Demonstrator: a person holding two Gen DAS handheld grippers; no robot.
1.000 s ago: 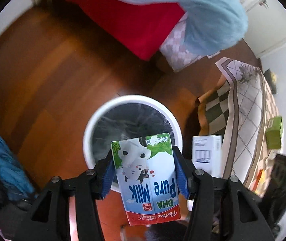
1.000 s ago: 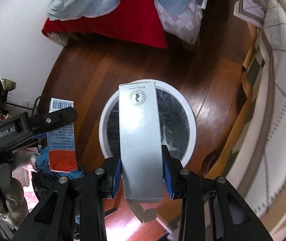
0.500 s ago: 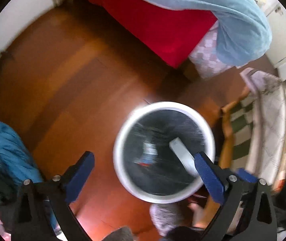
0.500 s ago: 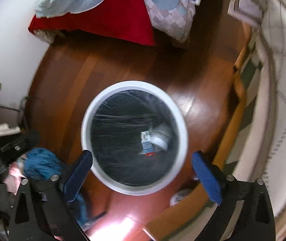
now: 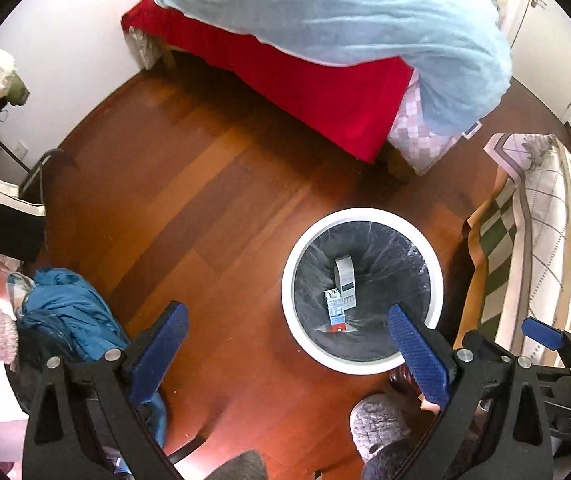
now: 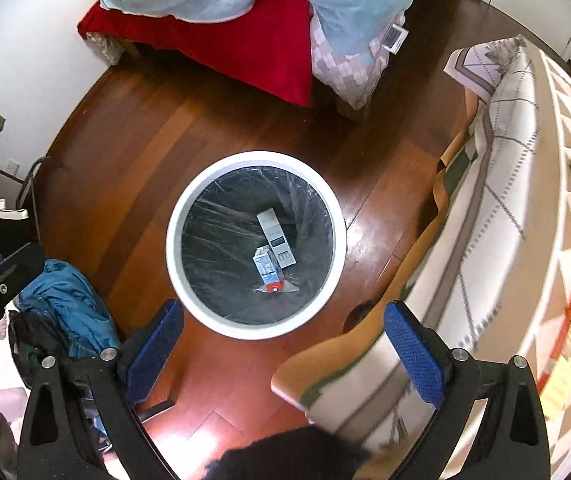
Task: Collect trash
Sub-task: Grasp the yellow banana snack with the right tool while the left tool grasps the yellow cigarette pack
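Both the left gripper (image 5: 287, 334) and the right gripper (image 6: 283, 330) hang spread wide and empty above the bin (image 6: 173, 248), presumably because nothing remains to hold. Inside the bin, the milk carton (image 6: 269, 270) and the grey box (image 6: 276, 238) lie touching on the black liner. Beyond the bin stands the bed (image 6: 221, 40).

Home bedroom, bed (image 5: 325, 92) with blue duvet (image 5: 345, 12), wooden floor (image 5: 189, 200)
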